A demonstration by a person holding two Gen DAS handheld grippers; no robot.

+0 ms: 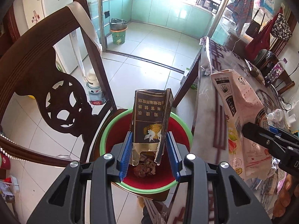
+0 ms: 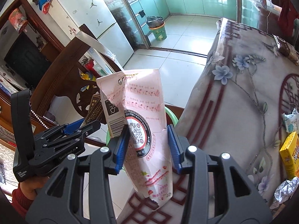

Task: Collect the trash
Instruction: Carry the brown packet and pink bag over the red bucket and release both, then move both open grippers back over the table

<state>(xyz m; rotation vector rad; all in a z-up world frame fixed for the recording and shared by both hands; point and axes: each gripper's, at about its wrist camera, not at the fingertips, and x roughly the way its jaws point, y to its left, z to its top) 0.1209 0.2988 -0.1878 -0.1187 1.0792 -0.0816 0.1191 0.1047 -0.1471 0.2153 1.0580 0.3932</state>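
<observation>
My left gripper (image 1: 149, 140) is shut on a dark brown cigarette box (image 1: 149, 117) with gold trim, held upright over a red bin with a green rim (image 1: 104, 130) that has crumpled trash at its bottom. My right gripper (image 2: 148, 140) is shut on a flattened pink carton (image 2: 142, 115) printed with music notes and a round label; it sits at the table's left edge. The pink carton (image 1: 237, 112) also shows at the right of the left wrist view. In the right wrist view the left gripper (image 2: 82, 128) appears at the left, held by a hand in a red sleeve.
A carved dark wooden chair (image 1: 56, 97) stands left of the bin. The table with a floral cloth (image 2: 243, 93) holds a yellow box (image 2: 289, 155), crumpled foil (image 2: 286, 188) and wrappers. A green bin (image 1: 118, 35) stands in the kitchen doorway.
</observation>
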